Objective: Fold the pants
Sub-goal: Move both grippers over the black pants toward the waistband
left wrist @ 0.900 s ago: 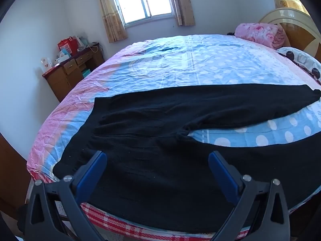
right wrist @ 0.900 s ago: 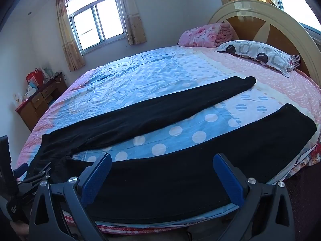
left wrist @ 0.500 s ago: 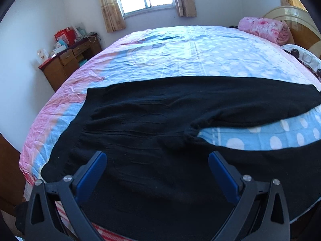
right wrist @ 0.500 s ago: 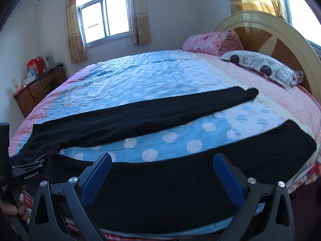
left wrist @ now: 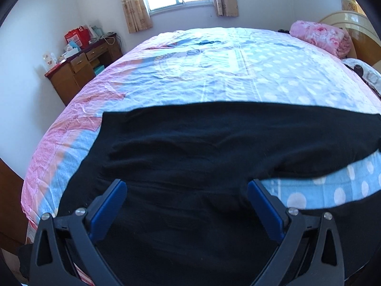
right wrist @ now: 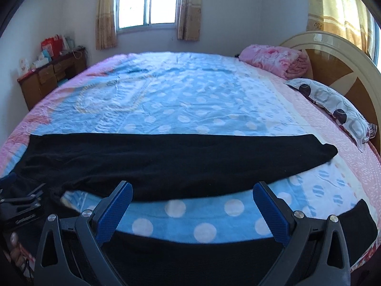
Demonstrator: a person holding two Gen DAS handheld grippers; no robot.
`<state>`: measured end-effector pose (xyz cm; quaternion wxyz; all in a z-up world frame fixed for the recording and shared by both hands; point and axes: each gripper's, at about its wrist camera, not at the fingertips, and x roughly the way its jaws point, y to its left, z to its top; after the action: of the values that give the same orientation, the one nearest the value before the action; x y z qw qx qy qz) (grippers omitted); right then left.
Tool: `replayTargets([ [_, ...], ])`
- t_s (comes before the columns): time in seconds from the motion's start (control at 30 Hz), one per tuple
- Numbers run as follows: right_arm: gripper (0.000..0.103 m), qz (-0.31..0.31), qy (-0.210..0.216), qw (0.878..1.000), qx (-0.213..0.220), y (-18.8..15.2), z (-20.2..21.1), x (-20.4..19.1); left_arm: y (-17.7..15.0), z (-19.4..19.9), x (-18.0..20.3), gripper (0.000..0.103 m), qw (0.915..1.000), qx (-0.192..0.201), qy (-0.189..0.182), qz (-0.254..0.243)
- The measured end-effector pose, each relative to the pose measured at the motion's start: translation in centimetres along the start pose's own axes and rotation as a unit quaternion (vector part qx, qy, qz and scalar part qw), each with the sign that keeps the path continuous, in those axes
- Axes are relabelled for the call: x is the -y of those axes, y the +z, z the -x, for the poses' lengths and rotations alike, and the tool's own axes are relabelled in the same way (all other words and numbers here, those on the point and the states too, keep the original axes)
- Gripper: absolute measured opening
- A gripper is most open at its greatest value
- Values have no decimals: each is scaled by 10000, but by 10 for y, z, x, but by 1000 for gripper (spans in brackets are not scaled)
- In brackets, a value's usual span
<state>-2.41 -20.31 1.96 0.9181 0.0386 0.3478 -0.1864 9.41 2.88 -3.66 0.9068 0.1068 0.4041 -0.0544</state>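
Black pants [right wrist: 166, 162] laid flat on bed [right wrist: 190, 95], legs splayed in V, slight wrinkles near waist; left gripper [left wrist: 187, 190] and right gripper [right wrist: 193, 191] held wide apart, nothing gripped

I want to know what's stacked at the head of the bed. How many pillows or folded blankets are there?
2: a pink folded blanket against the headboard, and a patterned pillow just nearer the camera. More may be hidden out of frame.

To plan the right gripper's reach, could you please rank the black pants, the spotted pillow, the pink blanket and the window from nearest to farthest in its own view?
From the right gripper:
1. Black pants, directly below and ahead.
2. Spotted pillow, right, by the headboard.
3. Pink blanket, farther back on the right.
4. Window, on the far wall.
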Motion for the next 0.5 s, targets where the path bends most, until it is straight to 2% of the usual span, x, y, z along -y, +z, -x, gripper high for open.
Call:
replayTargets([
  [0.07, 102, 21, -161, 9996, -251, 5, -17, -9, 5, -2, -2, 103, 10000, -12, 9, 14],
  [0.17, 102, -98, -149, 9987, -475, 10, -35, -18, 10, -7, -1, 103, 10000, -55, 76, -7],
  [0.5, 102, 125, -260, 9978, -602, 24, -59, -36, 30, -22, -5, 103, 9998, -145, 113, -12],
])
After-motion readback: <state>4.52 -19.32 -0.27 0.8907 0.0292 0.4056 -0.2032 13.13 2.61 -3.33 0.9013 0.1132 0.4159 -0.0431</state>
